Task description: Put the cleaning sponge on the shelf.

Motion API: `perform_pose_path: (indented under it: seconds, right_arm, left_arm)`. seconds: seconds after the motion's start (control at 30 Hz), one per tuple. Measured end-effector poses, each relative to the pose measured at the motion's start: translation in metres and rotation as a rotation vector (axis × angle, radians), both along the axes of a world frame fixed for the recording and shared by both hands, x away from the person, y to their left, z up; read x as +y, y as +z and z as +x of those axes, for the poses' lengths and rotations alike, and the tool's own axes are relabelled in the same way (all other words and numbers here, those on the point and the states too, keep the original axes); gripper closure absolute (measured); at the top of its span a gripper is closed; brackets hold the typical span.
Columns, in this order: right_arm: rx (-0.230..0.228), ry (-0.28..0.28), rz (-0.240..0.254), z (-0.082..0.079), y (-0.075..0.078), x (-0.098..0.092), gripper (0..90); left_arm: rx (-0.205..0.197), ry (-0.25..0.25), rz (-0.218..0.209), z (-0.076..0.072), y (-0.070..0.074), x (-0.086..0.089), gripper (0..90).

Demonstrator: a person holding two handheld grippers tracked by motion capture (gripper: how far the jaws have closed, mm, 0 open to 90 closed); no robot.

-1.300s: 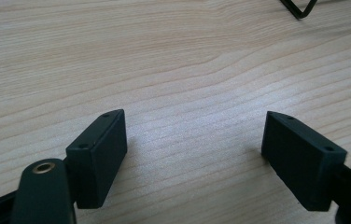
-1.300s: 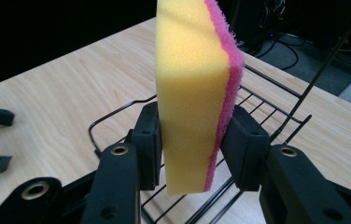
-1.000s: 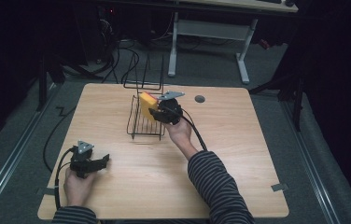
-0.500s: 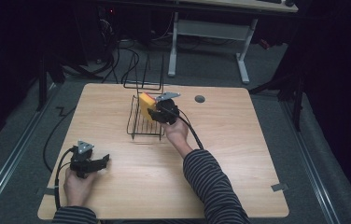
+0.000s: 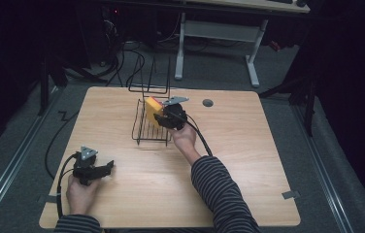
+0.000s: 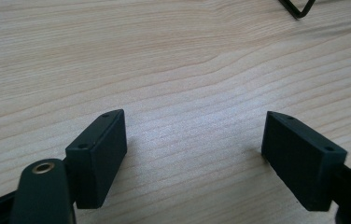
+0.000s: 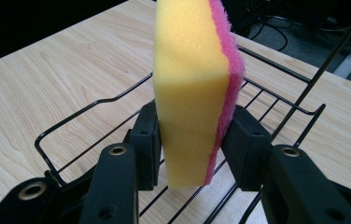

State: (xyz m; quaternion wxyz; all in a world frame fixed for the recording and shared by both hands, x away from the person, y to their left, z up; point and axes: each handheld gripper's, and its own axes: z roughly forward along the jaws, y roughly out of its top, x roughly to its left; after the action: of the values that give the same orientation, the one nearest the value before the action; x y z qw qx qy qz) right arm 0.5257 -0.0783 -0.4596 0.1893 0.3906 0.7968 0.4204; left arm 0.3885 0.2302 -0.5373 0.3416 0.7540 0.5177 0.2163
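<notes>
A yellow sponge [image 7: 192, 93] with a pink scouring face stands on edge between the pads of my right gripper [image 7: 192, 135]. The jaws have just been opening a little, and both pads still touch the sponge. It hangs inside a black wire rack [image 7: 94, 105]. In the high view the sponge [image 5: 152, 110] and right gripper [image 5: 160, 118] are over the rack [image 5: 144, 136] at the table's far middle. My left gripper [image 5: 107, 168] rests near the front left. Its jaws stand wide open over bare wood [image 6: 194, 140].
The wooden table [image 5: 248, 160] has a round cable hole [image 5: 207, 103] right of the rack. A rack wire corner [image 6: 297, 8] shows at the top of the left gripper view. Behind the table stand a white desk frame [image 5: 251, 53] and floor cables [image 5: 137, 63].
My right gripper has sunk slightly with the sponge into the rack. The left gripper has stayed where it was.
</notes>
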Motion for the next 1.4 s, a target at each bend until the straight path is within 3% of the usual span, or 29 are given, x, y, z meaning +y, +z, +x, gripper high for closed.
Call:
perform_pose_path:
  seconds: [0.07, 0.17, 0.4, 0.93, 1.4]
  right_arm:
    - [0.001, 0.003, 0.002, 0.001, 0.0, 0.0, 57.3]
    - [0.011, -0.001, -0.002, 0.001, -0.001, -0.001, 47.3]
    - [0.002, 0.008, 0.012, -0.004, 0.003, -0.002, 39.4]
    - [0.019, 0.024, 0.044, -0.02, 0.009, -0.021, 34.3]
    - [-0.006, 0.026, 0.078, -0.037, 0.023, -0.043, 35.0]
  left_arm:
    - [0.0, 0.0, 0.0, 0.0, 0.0, 0.0, 23.2]
    - [0.0, 0.0, 0.0, 0.0, 0.0, 0.0, 23.1]
    - [0.0, -0.002, -0.001, 0.0, 0.0, 0.0, 23.1]
    - [-0.002, 0.001, 0.003, 0.0, 0.0, -0.001, 23.1]
    - [-0.001, 0.0, 0.005, 0.0, 0.0, -0.001, 23.1]
